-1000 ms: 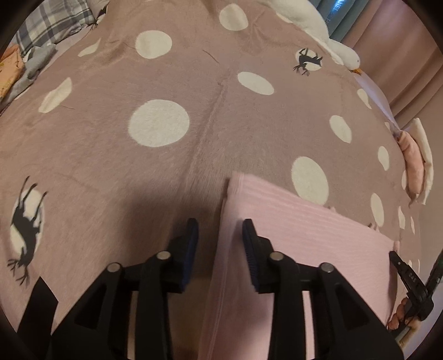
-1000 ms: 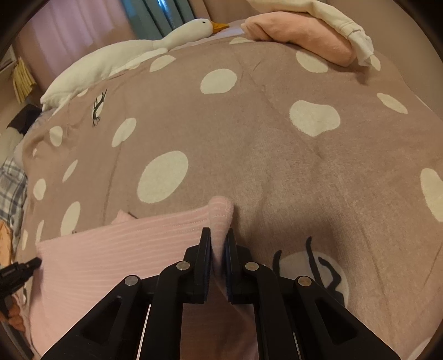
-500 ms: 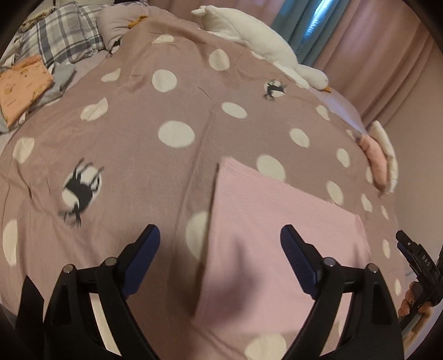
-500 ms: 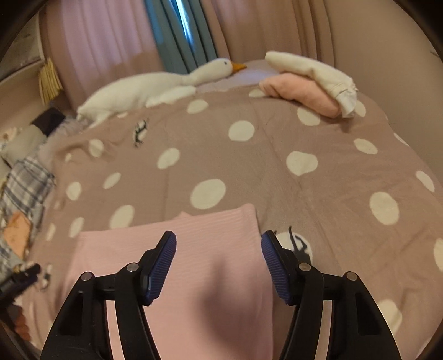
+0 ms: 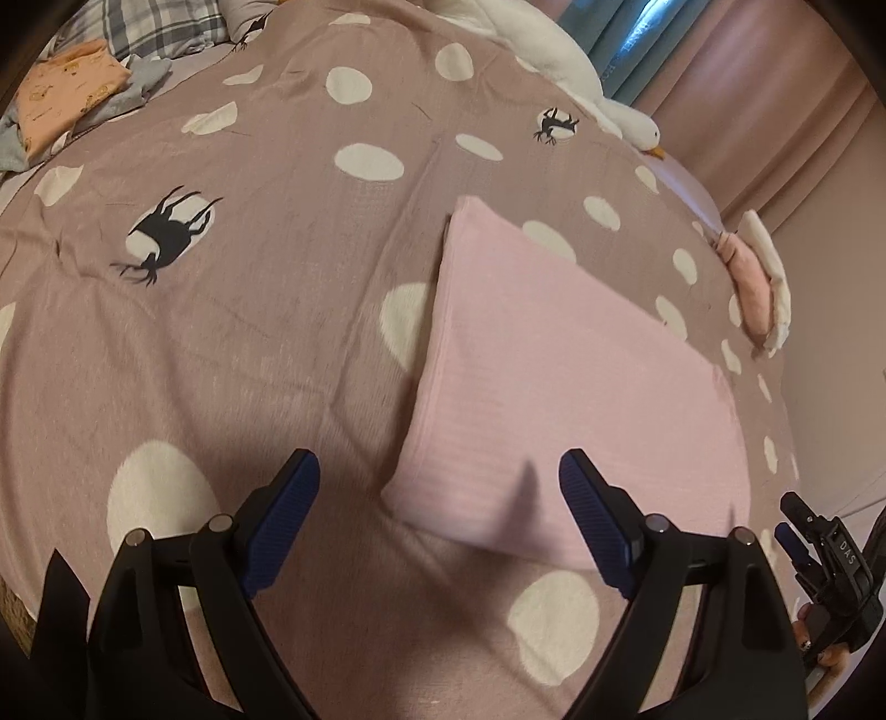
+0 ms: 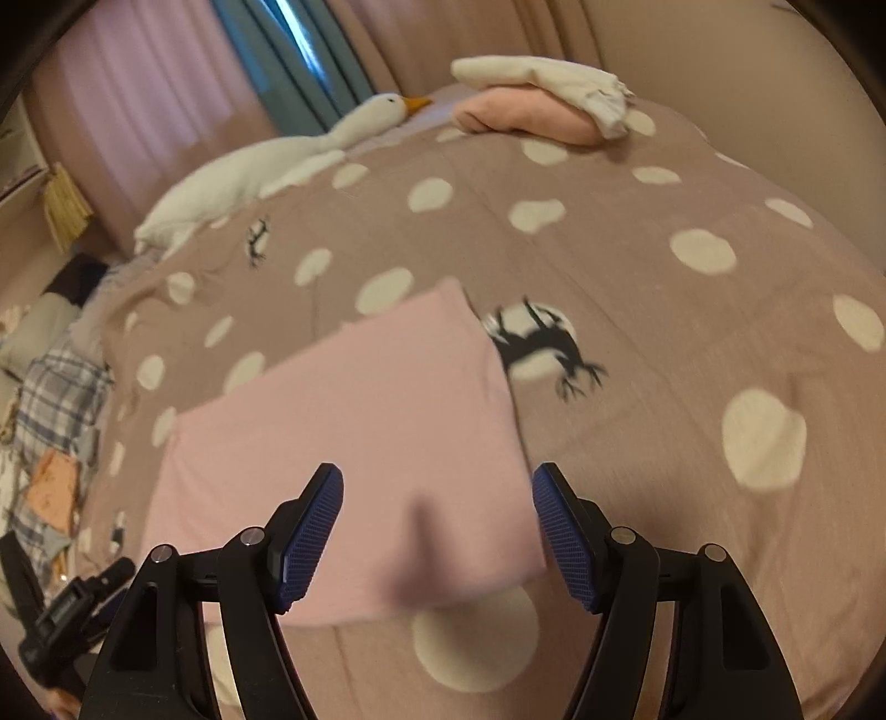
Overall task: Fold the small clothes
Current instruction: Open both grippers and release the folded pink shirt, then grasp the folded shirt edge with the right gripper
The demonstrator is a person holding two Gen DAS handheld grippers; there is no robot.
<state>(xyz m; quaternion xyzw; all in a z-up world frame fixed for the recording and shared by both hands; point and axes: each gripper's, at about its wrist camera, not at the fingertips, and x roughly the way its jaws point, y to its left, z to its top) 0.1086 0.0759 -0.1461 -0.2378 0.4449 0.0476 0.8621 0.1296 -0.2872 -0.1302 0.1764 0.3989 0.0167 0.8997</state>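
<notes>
A folded pink garment (image 5: 559, 376) lies flat on the dotted mauve bedspread (image 5: 266, 310); it also shows in the right wrist view (image 6: 360, 443). My left gripper (image 5: 440, 515) is open and empty, raised above the garment's near left corner. My right gripper (image 6: 437, 531) is open and empty, raised above the garment's near right edge. Neither touches the cloth. The right gripper's body (image 5: 830, 565) shows at the lower right of the left wrist view.
A white goose plush (image 6: 266, 166) lies at the bed's far edge. Folded pink and white clothes (image 6: 542, 105) are stacked at the far right corner. Orange and grey clothes (image 5: 66, 94) and a plaid pillow (image 5: 155, 27) sit at the far left.
One second ago the right gripper was shut on the garment's corner and the left was narrowly open at its edge. Both have opened wide and pulled back and up; the garment lies released.
</notes>
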